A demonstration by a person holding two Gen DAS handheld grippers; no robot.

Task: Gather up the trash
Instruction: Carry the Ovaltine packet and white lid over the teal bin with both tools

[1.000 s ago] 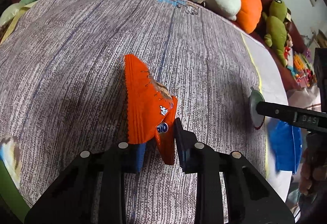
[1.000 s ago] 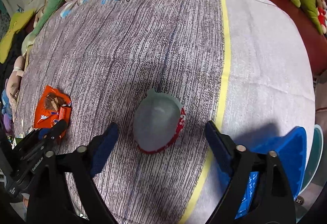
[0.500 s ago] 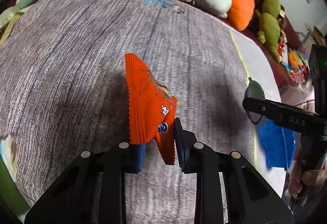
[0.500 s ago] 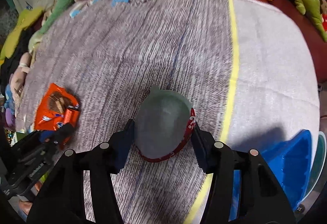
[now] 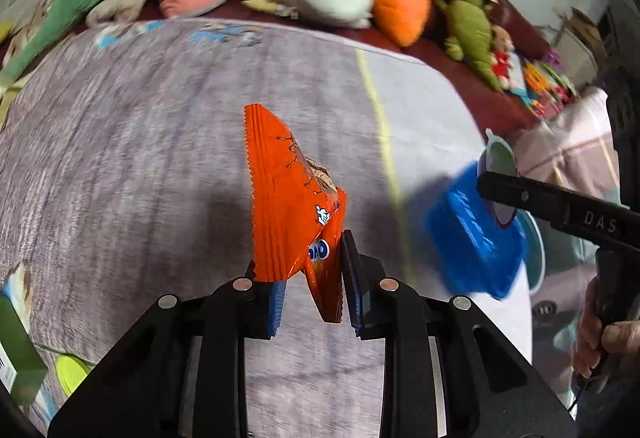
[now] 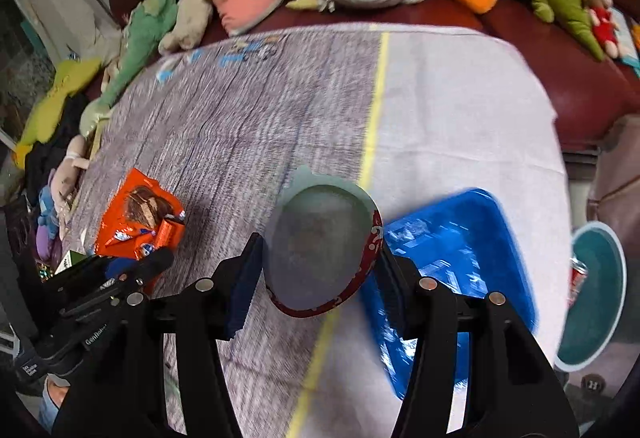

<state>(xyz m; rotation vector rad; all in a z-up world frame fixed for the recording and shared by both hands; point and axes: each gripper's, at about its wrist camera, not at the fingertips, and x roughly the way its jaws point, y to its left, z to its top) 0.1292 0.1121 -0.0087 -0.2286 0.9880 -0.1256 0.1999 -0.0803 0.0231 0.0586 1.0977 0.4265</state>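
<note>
Bright even light; soft shadows; motion blur; fisheye-warped, dark corners.

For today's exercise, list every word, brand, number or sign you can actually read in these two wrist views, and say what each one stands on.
"DAS" – on the black right gripper body, seen from the left wrist view.
"GenRobot" – only partly legible, on the left gripper body in the right wrist view.
Blue logo on the orange wrapper: reversed and partly folded away, not readable.
Print on the blue bin, the red-rimmed lid and the tablecloth: too blurred.
</note>
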